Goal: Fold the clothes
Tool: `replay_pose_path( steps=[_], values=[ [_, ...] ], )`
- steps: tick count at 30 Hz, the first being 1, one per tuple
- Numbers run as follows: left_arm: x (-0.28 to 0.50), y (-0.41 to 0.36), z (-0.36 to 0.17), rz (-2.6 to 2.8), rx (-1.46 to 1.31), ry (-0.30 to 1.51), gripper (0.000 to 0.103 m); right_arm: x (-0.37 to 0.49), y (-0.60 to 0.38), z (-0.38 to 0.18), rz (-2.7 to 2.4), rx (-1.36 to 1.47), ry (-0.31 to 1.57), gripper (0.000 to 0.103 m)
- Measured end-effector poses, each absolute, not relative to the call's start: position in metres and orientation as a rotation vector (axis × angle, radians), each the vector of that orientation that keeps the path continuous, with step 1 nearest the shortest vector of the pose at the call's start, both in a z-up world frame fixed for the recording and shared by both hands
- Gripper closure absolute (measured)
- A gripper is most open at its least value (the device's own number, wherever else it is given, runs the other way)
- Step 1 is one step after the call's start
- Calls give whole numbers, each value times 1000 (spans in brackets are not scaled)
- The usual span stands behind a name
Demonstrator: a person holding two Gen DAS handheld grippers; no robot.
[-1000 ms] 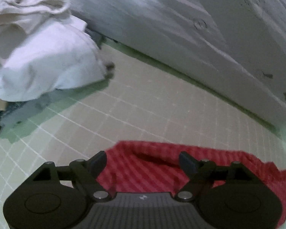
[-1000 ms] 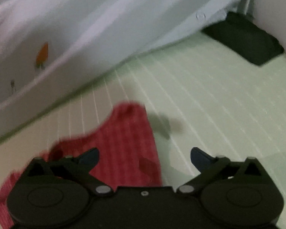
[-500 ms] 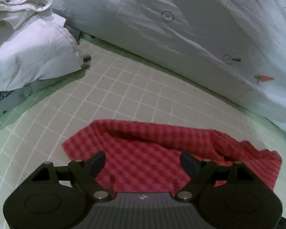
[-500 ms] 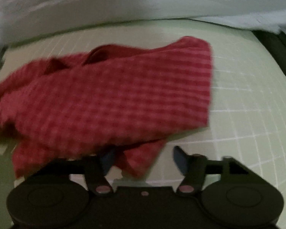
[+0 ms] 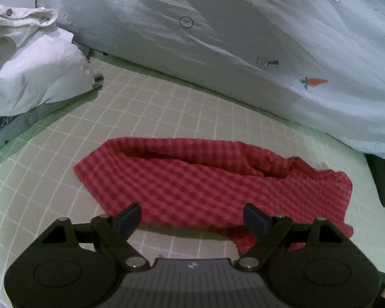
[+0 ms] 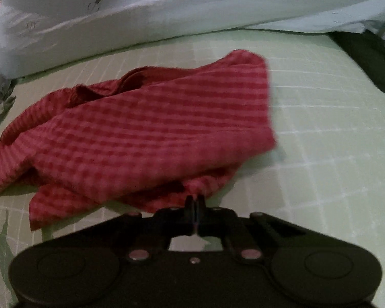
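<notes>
A red checked cloth (image 5: 213,177) lies crumpled and loosely doubled over on the green grid mat (image 5: 166,107). My left gripper (image 5: 192,218) is open and empty, just short of the cloth's near edge. In the right wrist view the same cloth (image 6: 146,131) fills the middle. My right gripper (image 6: 195,200) is shut on the cloth's near edge, pinching a small bunch of fabric between its fingertips.
A pile of white garments (image 5: 30,69) sits at the mat's far left. A pale sheet with carrot prints (image 5: 269,38) hangs along the back edge; it also shows in the right wrist view (image 6: 166,7). A dark object (image 6: 367,56) lies at the far right.
My right gripper has closed from open onto the near edge of the red cloth. My left gripper has drawn back, so more of the cloth shows in front of it.
</notes>
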State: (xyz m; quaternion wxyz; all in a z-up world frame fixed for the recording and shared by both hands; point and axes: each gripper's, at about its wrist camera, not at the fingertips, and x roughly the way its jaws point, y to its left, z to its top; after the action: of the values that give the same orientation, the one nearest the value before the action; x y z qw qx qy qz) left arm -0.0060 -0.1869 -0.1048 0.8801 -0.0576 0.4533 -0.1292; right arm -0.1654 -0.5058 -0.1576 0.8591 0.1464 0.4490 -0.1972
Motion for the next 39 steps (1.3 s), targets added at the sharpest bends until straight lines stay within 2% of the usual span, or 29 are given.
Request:
replay_pose_path(
  steps=[4,8,10,11,12,14,15,24,34,35,36,37,38,39],
  values=[
    [-17,-182,-108,-239,-120,953,16,-208,-519,-140,-497,318,928,102],
    [-21,-178,-113,-211,-119,973,16,-230,-540,-154,-567,343,1010,101],
    [-21,-177,-112,-205,-122,970,16,-228,-545,-153,-573,349,1007,97],
    [-20,-177,-112,-205,-122,968,16,-226,-547,-151,-575,351,996,90],
    [-19,-178,-111,-207,-120,966,16,-221,-546,-146,-574,353,969,74],
    [-13,-183,-112,-211,-111,963,16,-210,-545,-137,-571,336,913,56],
    [-9,-186,-112,-215,-104,961,16,-204,-545,-133,-570,323,890,50],
    [44,-248,-120,-327,118,923,16,-145,-568,-133,-553,313,841,41],
    [103,-313,-155,-572,404,944,17,-87,-608,-156,-627,423,902,39],
    [106,-317,-159,-589,414,952,19,-83,-610,-158,-627,421,907,38],
    [108,-319,-163,-602,416,963,24,-79,-611,-159,-630,420,913,38],
    [111,-322,-168,-614,418,974,36,-76,-613,-161,-637,416,922,38],
    [114,-323,-172,-617,411,986,43,-73,-614,-163,-641,415,929,38],
    [117,-322,-174,-614,396,993,58,-72,-614,-164,-638,417,936,38]
  ],
)
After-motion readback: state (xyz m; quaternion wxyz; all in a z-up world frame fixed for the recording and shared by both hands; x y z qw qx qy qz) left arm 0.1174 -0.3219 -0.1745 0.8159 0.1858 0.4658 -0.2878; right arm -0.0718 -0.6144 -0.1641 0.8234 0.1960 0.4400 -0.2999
